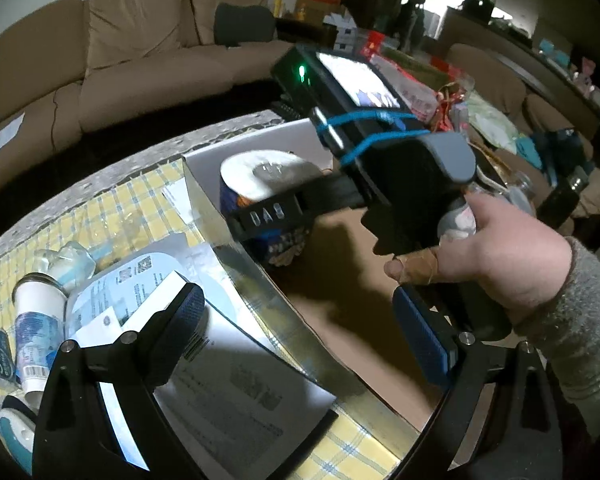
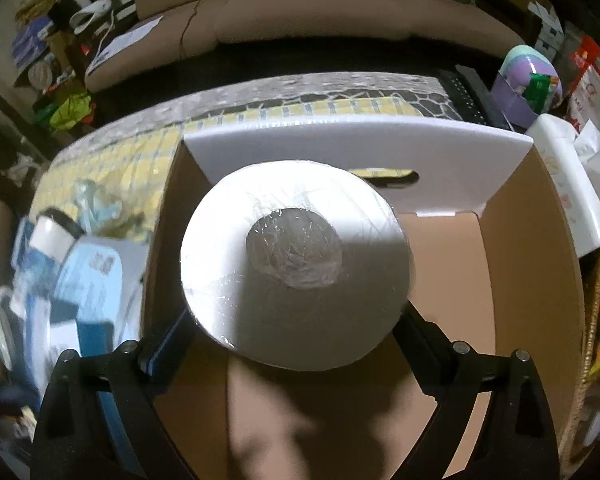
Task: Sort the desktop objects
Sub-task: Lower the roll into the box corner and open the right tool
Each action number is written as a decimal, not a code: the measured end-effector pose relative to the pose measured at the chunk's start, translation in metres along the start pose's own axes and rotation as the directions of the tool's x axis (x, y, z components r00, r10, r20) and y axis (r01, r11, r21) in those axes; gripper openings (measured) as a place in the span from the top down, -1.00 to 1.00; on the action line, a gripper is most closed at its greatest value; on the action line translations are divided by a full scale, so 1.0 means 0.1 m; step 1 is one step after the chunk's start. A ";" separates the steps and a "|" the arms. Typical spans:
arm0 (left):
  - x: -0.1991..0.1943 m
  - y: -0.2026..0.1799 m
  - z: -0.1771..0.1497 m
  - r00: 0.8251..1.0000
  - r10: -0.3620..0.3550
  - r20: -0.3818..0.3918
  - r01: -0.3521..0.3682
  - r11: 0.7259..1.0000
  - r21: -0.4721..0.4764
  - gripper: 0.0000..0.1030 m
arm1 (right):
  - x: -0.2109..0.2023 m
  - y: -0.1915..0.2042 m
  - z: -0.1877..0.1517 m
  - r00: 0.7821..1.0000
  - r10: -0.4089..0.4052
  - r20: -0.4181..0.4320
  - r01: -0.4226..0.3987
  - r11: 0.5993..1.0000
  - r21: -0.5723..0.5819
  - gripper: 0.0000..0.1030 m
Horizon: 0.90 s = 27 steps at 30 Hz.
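Right gripper (image 1: 260,216) grips wrapped paper roll (image 1: 260,172) inside cardboard box (image 1: 340,280).

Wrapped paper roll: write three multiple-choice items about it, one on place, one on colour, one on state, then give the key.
1. Where is the wrapped paper roll?
A. Over the open cardboard box
B. On the sofa
C. Under the leaflets

2. What colour are the pads on the left gripper?
A. Red
B. Blue
C. Green

3. How do the right gripper jaws stand?
A. Wide open and empty
B. Shut on nothing
C. Shut on the roll

Key: 1 A, the right wrist view shows the brown box floor and walls all around the roll. 2 B, the left wrist view shows a blue pad on each finger. 3 C, a finger presses each side of the roll.
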<state>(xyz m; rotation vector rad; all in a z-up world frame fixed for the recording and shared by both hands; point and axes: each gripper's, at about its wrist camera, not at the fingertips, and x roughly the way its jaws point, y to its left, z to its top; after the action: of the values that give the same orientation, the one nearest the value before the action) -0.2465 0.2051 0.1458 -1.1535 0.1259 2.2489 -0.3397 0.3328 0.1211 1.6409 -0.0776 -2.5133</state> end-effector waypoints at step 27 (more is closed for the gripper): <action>-0.04 -0.05 -0.27 0.999 0.001 -0.040 -0.001 1.000 -0.018 -0.83 | -0.07 -0.38 -0.19 0.945 0.320 0.068 -0.327 0.914 0.240 -0.17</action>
<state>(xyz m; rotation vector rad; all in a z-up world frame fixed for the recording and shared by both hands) -0.2232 0.1982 0.1332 -1.2089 0.1228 2.2326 -0.3234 0.3724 0.1152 1.5231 -0.6380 -2.3418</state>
